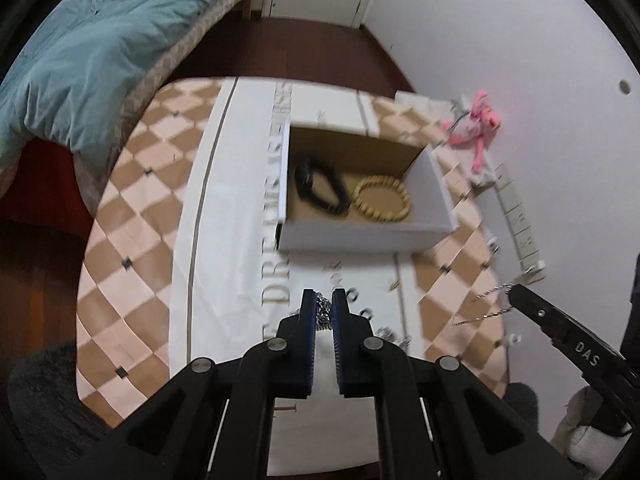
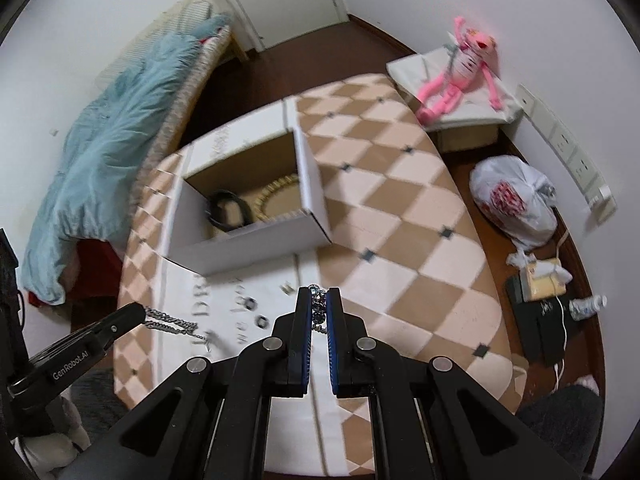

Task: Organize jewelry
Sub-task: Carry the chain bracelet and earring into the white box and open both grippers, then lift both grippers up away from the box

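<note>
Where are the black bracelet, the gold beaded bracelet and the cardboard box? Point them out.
black bracelet point(image 1: 320, 188): left wrist view, its right band.
gold beaded bracelet point(image 1: 401, 191): left wrist view, right-hand beads.
cardboard box point(image 1: 360, 238): left wrist view, near white wall.

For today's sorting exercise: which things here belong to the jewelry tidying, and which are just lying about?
Belongs to the job:
white box
black bracelet
gold bead bracelet
silver chain
left tongs
right tongs

Just lying about:
pink plush toy
blue blanket
plastic bag
</note>
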Demonstrator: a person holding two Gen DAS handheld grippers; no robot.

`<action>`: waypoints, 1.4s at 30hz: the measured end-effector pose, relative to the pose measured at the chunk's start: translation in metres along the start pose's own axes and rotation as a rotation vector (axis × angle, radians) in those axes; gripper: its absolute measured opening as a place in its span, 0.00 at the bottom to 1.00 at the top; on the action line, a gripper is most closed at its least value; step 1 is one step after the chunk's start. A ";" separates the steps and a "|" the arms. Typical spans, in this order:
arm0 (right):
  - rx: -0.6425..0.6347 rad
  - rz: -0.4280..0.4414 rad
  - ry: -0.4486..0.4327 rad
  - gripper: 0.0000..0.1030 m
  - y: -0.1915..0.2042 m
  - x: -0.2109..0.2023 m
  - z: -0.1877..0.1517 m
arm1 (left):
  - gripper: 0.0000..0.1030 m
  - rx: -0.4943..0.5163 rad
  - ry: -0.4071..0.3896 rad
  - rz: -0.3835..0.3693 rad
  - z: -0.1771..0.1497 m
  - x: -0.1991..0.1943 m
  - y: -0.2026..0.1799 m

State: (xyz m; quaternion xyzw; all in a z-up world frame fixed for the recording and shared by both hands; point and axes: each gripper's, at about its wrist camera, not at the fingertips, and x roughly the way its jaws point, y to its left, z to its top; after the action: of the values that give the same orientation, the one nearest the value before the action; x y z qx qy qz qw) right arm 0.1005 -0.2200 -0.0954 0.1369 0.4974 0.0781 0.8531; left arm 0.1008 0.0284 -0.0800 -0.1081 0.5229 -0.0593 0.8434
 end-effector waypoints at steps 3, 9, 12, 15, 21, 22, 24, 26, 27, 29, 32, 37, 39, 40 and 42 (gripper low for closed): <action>-0.034 0.038 -0.029 0.07 0.014 -0.016 0.024 | 0.05 0.003 -0.044 -0.034 0.018 -0.021 -0.004; -0.097 0.098 -0.067 0.07 0.042 -0.036 0.075 | 0.05 0.028 -0.107 -0.081 0.063 -0.042 -0.017; -0.127 0.115 -0.062 0.07 0.055 -0.033 0.098 | 0.05 0.042 -0.113 -0.080 0.083 -0.035 -0.019; -0.136 0.123 -0.019 0.07 0.062 -0.015 0.116 | 0.05 0.046 -0.070 -0.086 0.100 -0.015 -0.017; -0.147 0.092 0.099 0.07 0.063 0.038 0.133 | 0.05 0.044 0.032 -0.076 0.110 0.026 -0.008; -0.151 0.081 0.119 0.07 0.064 0.048 0.134 | 0.05 0.037 0.049 -0.080 0.110 0.032 -0.006; -0.163 0.065 0.145 0.07 0.064 0.061 0.134 | 0.06 0.023 0.105 -0.069 0.110 0.047 -0.003; -0.177 0.050 0.174 0.07 0.066 0.076 0.135 | 0.06 -0.001 0.134 -0.041 0.111 0.055 -0.001; -0.185 0.046 0.189 0.07 0.067 0.082 0.137 | 0.06 -0.005 0.141 -0.028 0.111 0.057 -0.001; -0.191 0.026 0.206 0.07 0.066 0.094 0.139 | 0.07 -0.004 0.145 0.007 0.112 0.060 -0.001; -0.210 -0.011 0.236 0.09 0.066 0.108 0.141 | 0.07 0.011 0.126 0.064 0.115 0.060 -0.001; -0.202 -0.051 0.238 0.43 0.058 0.112 0.139 | 0.39 0.028 0.053 0.136 0.117 0.052 0.002; -0.205 -0.079 0.224 0.48 0.054 0.109 0.135 | 0.67 0.031 0.019 0.142 0.116 0.048 0.003; -0.213 -0.106 0.213 0.51 0.053 0.107 0.132 | 0.69 0.037 0.000 0.155 0.114 0.046 0.003; -0.221 -0.155 0.192 0.63 0.050 0.103 0.125 | 0.84 0.050 -0.022 0.185 0.109 0.044 0.001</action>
State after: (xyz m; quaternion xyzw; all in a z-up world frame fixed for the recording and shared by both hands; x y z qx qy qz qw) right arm 0.2601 -0.1638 -0.1064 -0.0048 0.5742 0.0790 0.8149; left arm 0.2178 0.0332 -0.0721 -0.0388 0.5198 0.0071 0.8534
